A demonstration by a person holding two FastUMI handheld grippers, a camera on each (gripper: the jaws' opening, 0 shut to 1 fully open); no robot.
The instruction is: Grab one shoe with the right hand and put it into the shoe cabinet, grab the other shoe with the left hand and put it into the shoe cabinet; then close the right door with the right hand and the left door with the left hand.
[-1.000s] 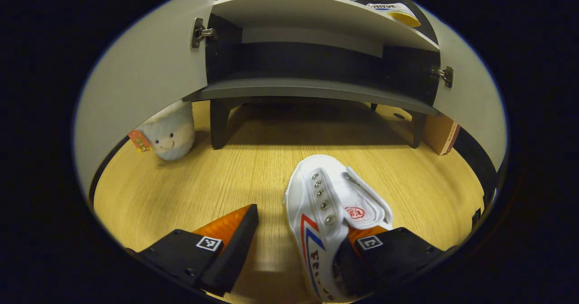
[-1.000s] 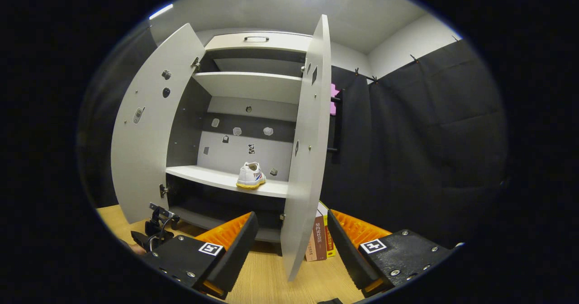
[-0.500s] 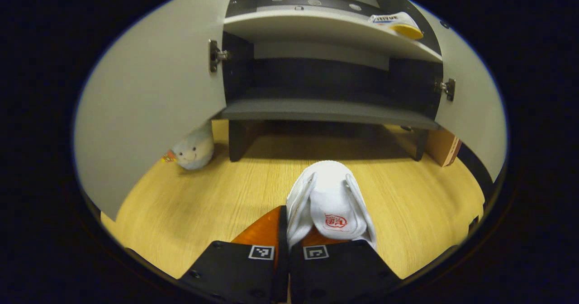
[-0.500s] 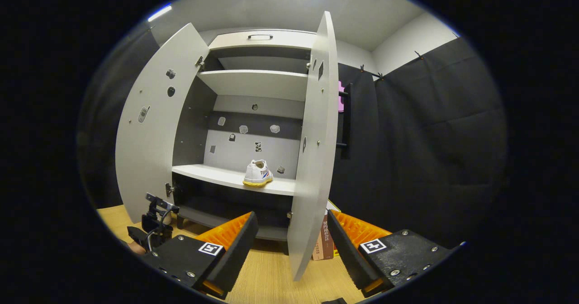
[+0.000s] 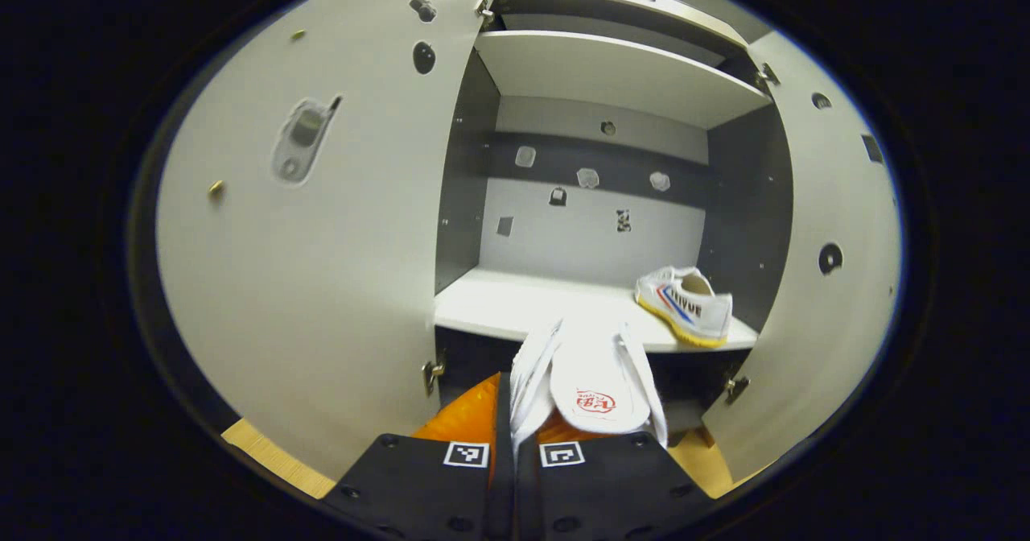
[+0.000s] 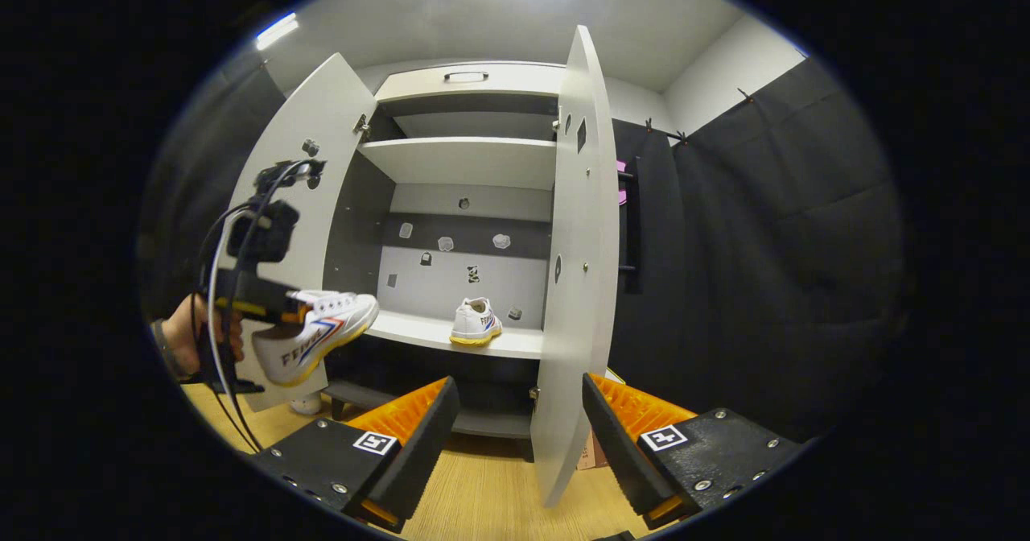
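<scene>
Left gripper (image 5: 505, 444) clamps shoe (image 5: 591, 372), toe pointing toward cabinet shelf (image 5: 499, 303)

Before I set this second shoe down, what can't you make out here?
- Left gripper view: the held shoe hides the shelf front and the left tongs contact.
- Right gripper view: the right door hides the cabinet's right side.
- The stickers on the back panel are too small.

A white canvas shoe (image 5: 591, 376) with red and blue side stripes and a yellowish sole is clamped at its heel end between the left tongs (image 5: 515, 444), toe pointing ahead into the shoe cabinet (image 5: 579, 82). Ahead and right of those tongs, its mate (image 5: 684, 305) rests upright on the middle shelf. Both doors (image 5: 322, 227) stand wide open.
</scene>
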